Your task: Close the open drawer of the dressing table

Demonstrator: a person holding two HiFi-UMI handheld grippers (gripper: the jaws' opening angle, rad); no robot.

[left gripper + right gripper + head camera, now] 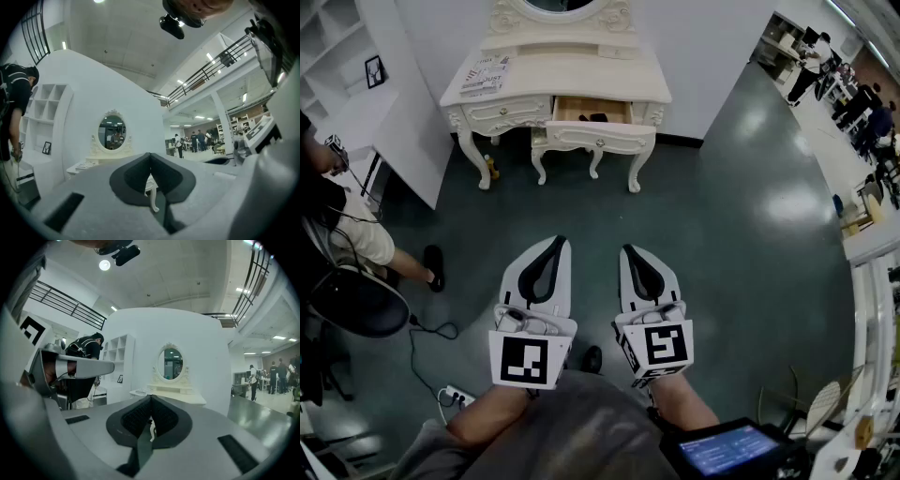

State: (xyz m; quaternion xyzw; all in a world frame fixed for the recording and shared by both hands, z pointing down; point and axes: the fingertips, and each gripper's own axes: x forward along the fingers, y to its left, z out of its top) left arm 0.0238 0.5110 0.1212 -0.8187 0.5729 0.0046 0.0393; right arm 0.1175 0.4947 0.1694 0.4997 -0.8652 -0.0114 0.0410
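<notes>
Step in hand: approach; both tools hung over the floor point(731, 216), well apart from the dressing table point(553, 82), and the push had not begun
Left gripper point(557, 242): jaws together at the tips, nothing between them, pointed level at the table
Right gripper point(628, 249): closed as well and empty, just beside the left one
Drawer point(598, 137): the middle 1 of the table's front, below the tabletop's front edge, pulled out toward the person
Drawer contents: a small dark item point(598, 117), possibly a tool or cable, too small to name
Long axis: the drawer's front panel ran left to right along the table's front edge
Facing: its face pointed at the person, and it would slide back toward the wall point(712, 56)
Next move: carry 1 closed tool to the middle of the panel, then press straight back and evenly so it does not skew
</notes>
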